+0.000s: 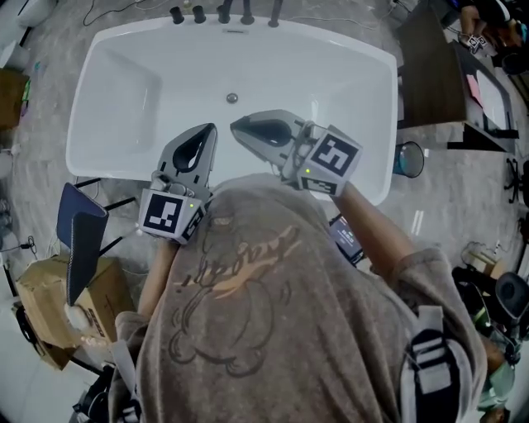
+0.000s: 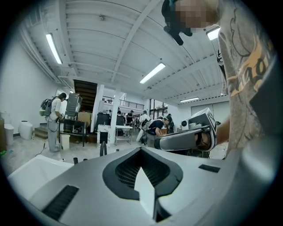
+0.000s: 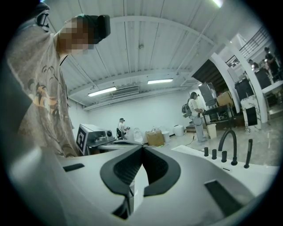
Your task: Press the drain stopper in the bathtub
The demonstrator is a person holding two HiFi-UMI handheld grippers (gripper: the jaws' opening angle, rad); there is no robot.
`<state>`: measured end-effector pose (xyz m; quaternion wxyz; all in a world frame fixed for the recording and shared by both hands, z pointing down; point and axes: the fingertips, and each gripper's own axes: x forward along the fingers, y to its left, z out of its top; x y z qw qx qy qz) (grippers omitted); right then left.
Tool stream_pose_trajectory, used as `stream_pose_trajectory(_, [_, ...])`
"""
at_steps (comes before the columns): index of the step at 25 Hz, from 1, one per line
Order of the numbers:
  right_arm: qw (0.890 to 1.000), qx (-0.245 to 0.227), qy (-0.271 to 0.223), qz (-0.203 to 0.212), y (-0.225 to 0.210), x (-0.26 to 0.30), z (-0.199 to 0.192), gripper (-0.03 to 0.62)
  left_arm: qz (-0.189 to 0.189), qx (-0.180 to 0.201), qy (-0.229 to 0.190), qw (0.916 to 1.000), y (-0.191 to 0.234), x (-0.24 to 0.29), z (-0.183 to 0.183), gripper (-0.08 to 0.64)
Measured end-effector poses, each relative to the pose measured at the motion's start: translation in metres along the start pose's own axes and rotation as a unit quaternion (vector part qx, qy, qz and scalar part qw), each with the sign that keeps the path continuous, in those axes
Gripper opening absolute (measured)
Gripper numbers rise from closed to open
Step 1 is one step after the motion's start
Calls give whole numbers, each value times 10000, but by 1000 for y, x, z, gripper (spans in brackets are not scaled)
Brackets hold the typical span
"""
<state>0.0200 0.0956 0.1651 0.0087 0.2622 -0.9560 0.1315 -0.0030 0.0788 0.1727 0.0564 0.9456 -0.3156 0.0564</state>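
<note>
White and glossy, the rectangular bathtub (image 1: 124, 91) is filling the upper half of the head view. The small round metal drain stopper (image 1: 232, 98) is sitting on the tub floor, below the row of dark faucet fittings (image 1: 223, 13) on the far rim. The grey left gripper (image 1: 212, 129) and the grey right gripper (image 1: 235, 126) are hovering side by side over the near part of the tub, neither touching the stopper. Both are keeping their jaws pressed together at the tips, gripping nothing.
</note>
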Motion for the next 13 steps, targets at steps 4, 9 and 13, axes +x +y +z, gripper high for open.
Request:
stream_pose_trajectory(4, [10000, 62, 43, 53, 5, -2, -4, -2, -10, -38, 16, 10000, -2, -4, -3, 5])
stream_pose_trajectory(9, [9997, 93, 156, 180, 11, 4, -10, -2, -3, -47, 87, 10000, -1, -7, -6, 5])
stream_pose_trajectory(13, [9995, 106, 148, 256, 8, 3, -11, -2, 17, -65, 159, 9999, -4, -2, -12, 5])
